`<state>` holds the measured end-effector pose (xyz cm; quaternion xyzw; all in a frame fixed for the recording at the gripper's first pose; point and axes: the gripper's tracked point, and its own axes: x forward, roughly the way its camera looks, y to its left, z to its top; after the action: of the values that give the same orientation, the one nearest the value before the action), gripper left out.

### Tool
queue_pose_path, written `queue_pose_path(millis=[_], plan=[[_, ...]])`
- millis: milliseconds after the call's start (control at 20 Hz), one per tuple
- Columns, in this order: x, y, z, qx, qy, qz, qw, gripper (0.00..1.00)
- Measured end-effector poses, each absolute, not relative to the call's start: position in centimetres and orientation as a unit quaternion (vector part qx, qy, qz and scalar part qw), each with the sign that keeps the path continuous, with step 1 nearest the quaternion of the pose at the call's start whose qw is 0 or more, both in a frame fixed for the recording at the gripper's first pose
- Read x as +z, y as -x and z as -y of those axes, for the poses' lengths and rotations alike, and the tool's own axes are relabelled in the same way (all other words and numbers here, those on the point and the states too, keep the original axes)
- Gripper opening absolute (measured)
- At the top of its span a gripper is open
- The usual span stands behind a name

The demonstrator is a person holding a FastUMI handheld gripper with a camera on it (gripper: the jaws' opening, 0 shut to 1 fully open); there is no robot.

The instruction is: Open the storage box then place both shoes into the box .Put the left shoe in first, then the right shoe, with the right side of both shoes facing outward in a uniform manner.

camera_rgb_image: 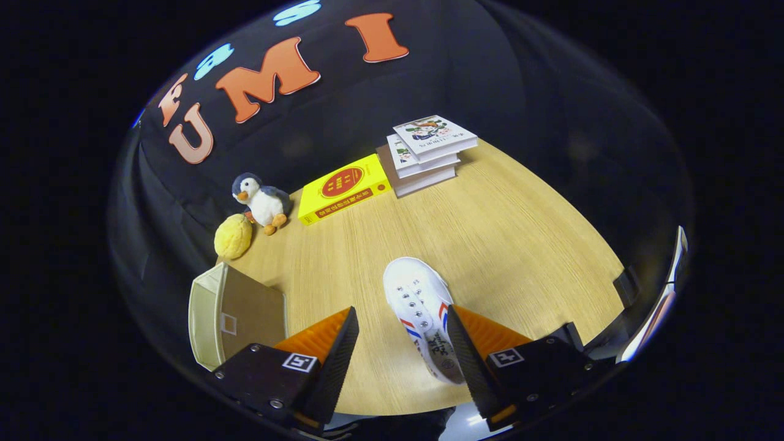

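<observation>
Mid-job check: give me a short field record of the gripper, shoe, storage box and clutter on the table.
gripper: open, holding nothing
shoe: white sneaker on the table, lying against the inner side of the right finger, toe pointing away
storage box: beside the left finger, whether open cannot be told
table: wooden top
far clutter: yellow book, stack of books, penguin plush, yellow plush

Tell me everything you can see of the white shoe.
The white shoe looks like a canvas sneaker with white laces, metal eyelets and red and blue side stripes. It lies on the wooden table, toe pointing away toward the books, heel near the claw. The claw is open; the shoe sits against its right finger, well apart from the other.
</observation>
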<state>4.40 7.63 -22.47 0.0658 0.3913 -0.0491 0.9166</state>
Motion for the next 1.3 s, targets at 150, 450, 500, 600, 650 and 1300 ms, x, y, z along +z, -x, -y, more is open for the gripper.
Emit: queue_pose_path(millis=[150, 450, 500, 600, 650, 1300], plan=[[-24.7, -4.5, -5.9, -0.040, -0.040, -0.417, 0.907, 0.75], [-29.9, -4.2, -4.4, -0.013, -0.008, -0.473, 0.881, 0.72], [-30.6, -4.0, -4.1, -0.009, 0.001, -0.481, 0.877, 0.73], [-31.3, -4.2, -4.4, 0.011, -0.005, -0.486, 0.874, 0.73], [-31.5, -4.3, -4.5, 0.019, -0.006, -0.488, 0.873, 0.70], [-33.3, -4.1, -2.5, 0.029, -0.032, -0.489, 0.871, 0.03]])
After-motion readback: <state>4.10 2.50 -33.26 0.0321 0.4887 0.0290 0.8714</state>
